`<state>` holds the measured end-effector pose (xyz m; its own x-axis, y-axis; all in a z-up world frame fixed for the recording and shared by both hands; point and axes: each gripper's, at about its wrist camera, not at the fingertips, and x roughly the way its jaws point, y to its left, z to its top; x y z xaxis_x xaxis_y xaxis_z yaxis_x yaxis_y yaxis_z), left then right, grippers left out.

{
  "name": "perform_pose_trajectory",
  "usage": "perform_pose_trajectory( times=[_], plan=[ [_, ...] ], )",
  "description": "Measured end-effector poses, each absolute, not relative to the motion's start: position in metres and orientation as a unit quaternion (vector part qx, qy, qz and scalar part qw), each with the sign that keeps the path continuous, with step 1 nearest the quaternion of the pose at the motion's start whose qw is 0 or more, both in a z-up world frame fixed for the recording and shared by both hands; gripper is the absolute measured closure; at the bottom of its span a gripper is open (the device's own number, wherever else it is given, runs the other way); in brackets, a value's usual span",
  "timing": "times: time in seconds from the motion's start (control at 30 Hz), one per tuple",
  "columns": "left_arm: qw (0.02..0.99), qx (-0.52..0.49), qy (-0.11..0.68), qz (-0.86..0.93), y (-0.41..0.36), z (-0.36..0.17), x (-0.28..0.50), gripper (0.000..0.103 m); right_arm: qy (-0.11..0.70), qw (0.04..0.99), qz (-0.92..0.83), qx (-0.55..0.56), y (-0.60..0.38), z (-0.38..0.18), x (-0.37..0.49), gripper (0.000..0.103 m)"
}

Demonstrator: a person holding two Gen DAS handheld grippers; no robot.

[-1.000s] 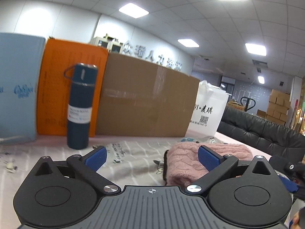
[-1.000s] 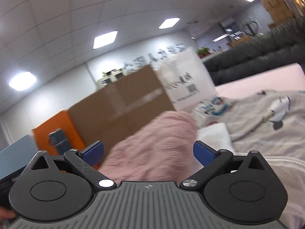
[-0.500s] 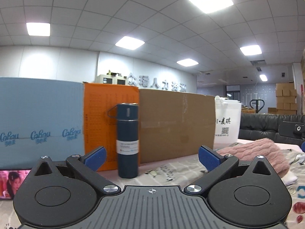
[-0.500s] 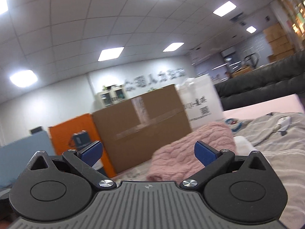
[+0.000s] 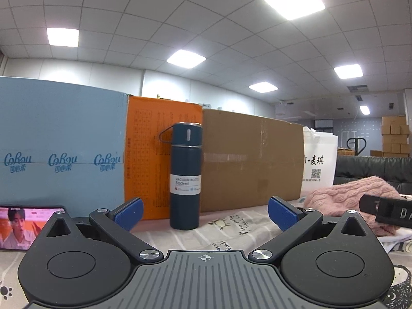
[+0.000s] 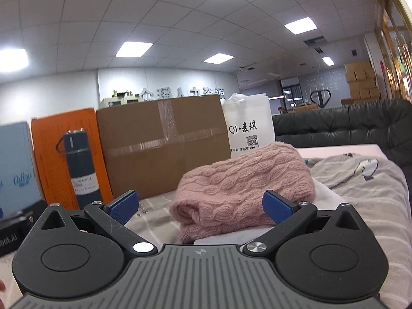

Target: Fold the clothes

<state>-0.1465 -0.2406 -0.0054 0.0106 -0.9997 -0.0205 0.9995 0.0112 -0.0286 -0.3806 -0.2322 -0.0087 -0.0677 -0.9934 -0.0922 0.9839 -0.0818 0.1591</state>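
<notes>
A folded pink cable-knit sweater (image 6: 244,188) lies on a white folded garment (image 6: 327,200) on the printed sheet. It also shows at the right of the left wrist view (image 5: 355,193). My right gripper (image 6: 200,207) is open and empty, level with the table just in front of the sweater. My left gripper (image 5: 204,212) is open and empty, facing a dark blue vacuum bottle (image 5: 186,177). The right gripper's black body (image 5: 391,211) shows at the right edge of the left wrist view.
A blue box (image 5: 59,149), orange box (image 5: 154,154), cardboard box (image 5: 252,159) and white bag (image 5: 319,162) line the back. A phone (image 5: 23,226) plays video at left. A grey garment (image 6: 360,177) lies at right. A black sofa (image 6: 342,126) stands behind.
Both grippers drew back from the pink sweater and levelled out. The left view swung left, so the sweater moved to its right edge. The sweater now lies folded and released.
</notes>
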Motion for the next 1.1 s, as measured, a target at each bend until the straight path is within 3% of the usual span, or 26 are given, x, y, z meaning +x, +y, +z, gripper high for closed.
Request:
perform_pose_trajectory(
  times=[1.1],
  plan=[
    [0.728, 0.005, -0.004, -0.686, -0.2371, -0.0071, -0.1492, 0.0, -0.019, 0.679, -0.73, 0.076, -0.2354, -0.0141, -0.3769, 0.0]
  ],
)
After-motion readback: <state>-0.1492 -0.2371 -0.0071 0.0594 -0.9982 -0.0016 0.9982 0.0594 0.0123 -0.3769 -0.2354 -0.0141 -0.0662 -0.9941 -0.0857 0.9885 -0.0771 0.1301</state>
